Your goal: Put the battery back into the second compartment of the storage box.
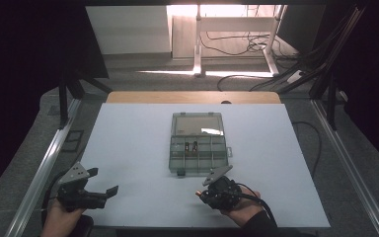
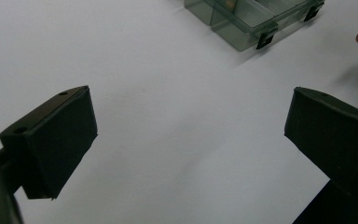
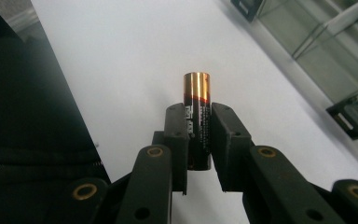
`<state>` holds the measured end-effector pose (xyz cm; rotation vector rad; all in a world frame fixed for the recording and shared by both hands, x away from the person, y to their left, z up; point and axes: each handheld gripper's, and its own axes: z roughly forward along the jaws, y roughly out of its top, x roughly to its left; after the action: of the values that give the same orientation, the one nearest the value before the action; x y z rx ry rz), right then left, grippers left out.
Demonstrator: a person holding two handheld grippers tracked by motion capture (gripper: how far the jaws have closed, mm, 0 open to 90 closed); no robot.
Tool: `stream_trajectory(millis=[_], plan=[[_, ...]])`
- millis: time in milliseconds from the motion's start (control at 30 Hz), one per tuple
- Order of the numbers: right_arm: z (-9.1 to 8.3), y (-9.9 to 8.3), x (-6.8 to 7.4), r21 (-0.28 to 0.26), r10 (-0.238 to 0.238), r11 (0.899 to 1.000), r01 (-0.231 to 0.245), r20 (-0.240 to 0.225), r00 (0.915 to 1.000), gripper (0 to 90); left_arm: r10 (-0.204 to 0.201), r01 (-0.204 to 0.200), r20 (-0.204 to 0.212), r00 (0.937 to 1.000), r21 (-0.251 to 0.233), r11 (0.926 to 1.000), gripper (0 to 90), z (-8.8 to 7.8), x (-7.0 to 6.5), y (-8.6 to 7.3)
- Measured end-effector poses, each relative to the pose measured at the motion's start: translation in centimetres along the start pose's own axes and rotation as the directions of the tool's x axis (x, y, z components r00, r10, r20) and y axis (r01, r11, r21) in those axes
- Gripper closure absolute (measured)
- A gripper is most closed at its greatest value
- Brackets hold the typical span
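Our right gripper clamps a black-and-copper cylindrical battery at six o'clock of the clear plastic compartment box, near the white mat's front edge. Our left gripper stands apart over bare mat.

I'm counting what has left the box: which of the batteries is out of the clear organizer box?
The black-and-copper battery clamped between the right gripper's jaws, held over the white table; two others lie in the clear plastic organizer box.

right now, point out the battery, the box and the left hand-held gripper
battery (image 3: 196, 88): right gripper view, its copper end above the jaws
box (image 1: 198, 169): high view, its near wall
left hand-held gripper (image 2: 189, 135): left gripper view, midway between its open jaws
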<state>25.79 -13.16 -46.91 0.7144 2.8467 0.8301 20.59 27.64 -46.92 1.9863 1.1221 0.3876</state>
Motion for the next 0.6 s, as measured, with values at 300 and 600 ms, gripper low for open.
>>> stream_trajectory(millis=[300, 600], plan=[[-0.7, 1.2, -1.2, -0.050, 0.051, 0.997, -0.051, -0.001, 0.9987, 77.0, 0.000, 0.000, -0.001, 1.0000, 0.002, 1.0000, 2.6, 0.0, 0.0, 0.0], [-1.2, 2.4, -2.7, -0.105, 0.059, 0.993, -0.057, 0.013, 0.9982, 76.9, -0.001, 0.001, -0.003, 1.0000, 0.005, 1.0000, 2.6, 0.1, 0.0, 0.0]])
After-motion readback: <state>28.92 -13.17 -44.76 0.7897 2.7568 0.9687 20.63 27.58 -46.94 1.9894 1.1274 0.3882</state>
